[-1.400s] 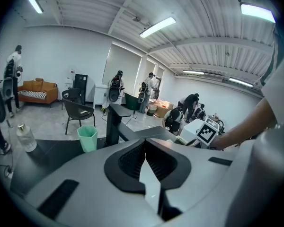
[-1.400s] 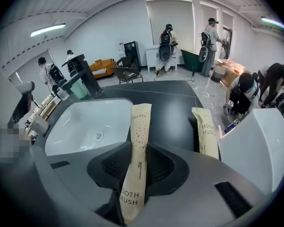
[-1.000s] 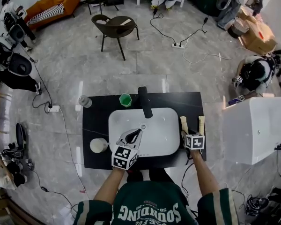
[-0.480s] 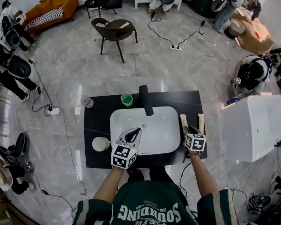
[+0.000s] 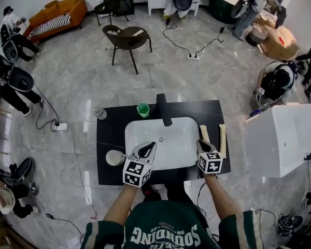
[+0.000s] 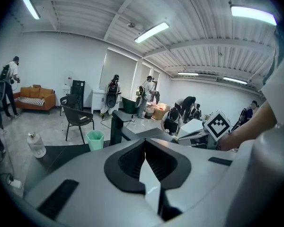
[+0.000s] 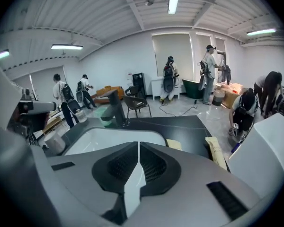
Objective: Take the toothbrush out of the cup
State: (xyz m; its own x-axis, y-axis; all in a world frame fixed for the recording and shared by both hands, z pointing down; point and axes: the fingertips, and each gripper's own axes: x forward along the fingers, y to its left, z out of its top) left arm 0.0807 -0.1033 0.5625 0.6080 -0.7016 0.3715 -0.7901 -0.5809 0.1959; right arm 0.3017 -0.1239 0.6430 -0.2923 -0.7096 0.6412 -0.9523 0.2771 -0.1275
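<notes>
A green cup (image 5: 142, 110) stands on the black counter behind the white sink (image 5: 137, 134), left of the black faucet (image 5: 163, 109). A white cup (image 5: 113, 157) stands left of the sink. I see no toothbrush in either cup. Two long beige pieces (image 5: 203, 134) (image 5: 222, 138) lie on the counter right of the sink. My right gripper (image 5: 199, 143) hovers by the nearer piece; its jaws have just been closing and stand shut with nothing between them (image 7: 139, 144). My left gripper (image 5: 154, 145) hangs over the sink's front left, shut and empty (image 6: 144, 142).
A plastic bottle (image 5: 99, 113) stands at the counter's back left corner. A big white box (image 5: 282, 139) sits right of the counter. A chair (image 5: 127, 38), cables and several people are on the floor around it.
My right gripper has risen off the counter beside the beige pieces, drawn back a little, and its jaws have closed. The left gripper has shifted only slightly.
</notes>
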